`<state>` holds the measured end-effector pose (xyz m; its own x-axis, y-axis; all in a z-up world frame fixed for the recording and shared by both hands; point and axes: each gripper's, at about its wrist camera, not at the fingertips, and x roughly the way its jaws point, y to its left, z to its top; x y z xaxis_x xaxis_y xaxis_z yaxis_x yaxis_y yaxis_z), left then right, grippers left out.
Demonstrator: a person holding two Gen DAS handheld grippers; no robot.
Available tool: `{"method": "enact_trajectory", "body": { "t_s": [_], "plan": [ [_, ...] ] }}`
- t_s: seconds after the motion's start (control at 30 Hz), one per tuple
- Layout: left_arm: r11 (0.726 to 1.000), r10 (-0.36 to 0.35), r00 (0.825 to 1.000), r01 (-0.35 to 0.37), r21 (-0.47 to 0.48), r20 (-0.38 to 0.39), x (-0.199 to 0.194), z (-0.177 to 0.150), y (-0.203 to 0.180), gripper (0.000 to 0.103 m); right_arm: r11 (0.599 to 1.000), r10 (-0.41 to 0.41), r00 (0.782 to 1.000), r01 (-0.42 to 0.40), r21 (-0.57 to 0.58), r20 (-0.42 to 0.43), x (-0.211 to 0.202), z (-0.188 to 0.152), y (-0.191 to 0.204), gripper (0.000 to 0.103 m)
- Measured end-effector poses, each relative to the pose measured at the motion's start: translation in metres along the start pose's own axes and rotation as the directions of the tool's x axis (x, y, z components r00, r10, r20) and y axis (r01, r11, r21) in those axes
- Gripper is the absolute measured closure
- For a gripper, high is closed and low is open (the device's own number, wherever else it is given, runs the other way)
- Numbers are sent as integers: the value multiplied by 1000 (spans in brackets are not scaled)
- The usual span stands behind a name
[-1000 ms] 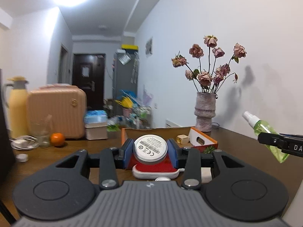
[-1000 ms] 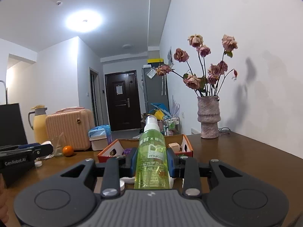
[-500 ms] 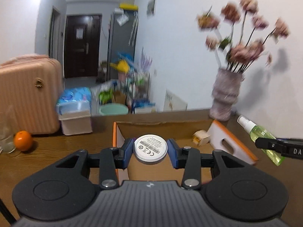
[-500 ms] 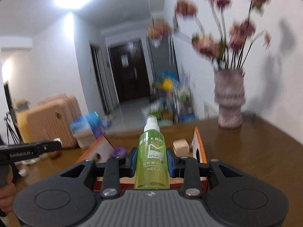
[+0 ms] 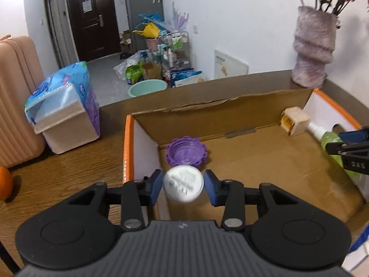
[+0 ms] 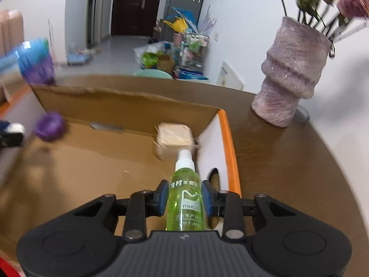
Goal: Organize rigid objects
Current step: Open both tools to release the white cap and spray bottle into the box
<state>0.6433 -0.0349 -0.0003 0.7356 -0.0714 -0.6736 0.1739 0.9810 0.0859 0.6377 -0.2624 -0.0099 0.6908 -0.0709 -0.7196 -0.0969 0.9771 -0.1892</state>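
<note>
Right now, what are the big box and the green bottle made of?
The box looks like cardboard: dull brown inside, with a ragged torn top edge and glossy white-and-orange outer faces. The green bottle looks like clear plastic: light shines through its green body and it has a white spray top, though it could be glass.

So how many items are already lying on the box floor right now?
2: a purple cap near the left wall and a beige cube in the far right corner. The near floor is hidden behind the grippers, so more may lie there.
</note>
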Motion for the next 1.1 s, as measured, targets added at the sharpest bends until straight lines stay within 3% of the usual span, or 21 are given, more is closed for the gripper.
{"method": "enact_trajectory", "body": {
  "t_s": [0.17,0.33,0.4,0.5,0.6,0.7,1.1],
  "plan": [
    [1000,-8,1000,9,17,-16,3,3,-5,61,998,-22,1000,21,-59,-17,6,3,6,75],
    [1000,-13,999,12,-18,-32,-14,10,-1,54,1000,20,999,-20,5,-25,-11,13,-8,74],
    [1000,-12,999,11,-30,-33,-29,14,4,50,998,53,998,-52,36,-18,-25,20,-17,71],
    [998,-15,999,14,-60,-30,-55,22,12,28,992,96,995,-96,82,3,-52,28,-28,69],
    [997,-20,1000,18,-73,-23,-86,29,16,25,973,181,983,-180,141,3,-79,33,-39,61],
    [997,-2,1000,2,-77,-5,-118,31,17,18,960,217,976,-217,177,25,-108,33,-44,59],
    [993,35,992,-21,-117,119,-227,-4,7,8,964,199,970,-220,147,140,-206,0,-44,41]
  ]
}}
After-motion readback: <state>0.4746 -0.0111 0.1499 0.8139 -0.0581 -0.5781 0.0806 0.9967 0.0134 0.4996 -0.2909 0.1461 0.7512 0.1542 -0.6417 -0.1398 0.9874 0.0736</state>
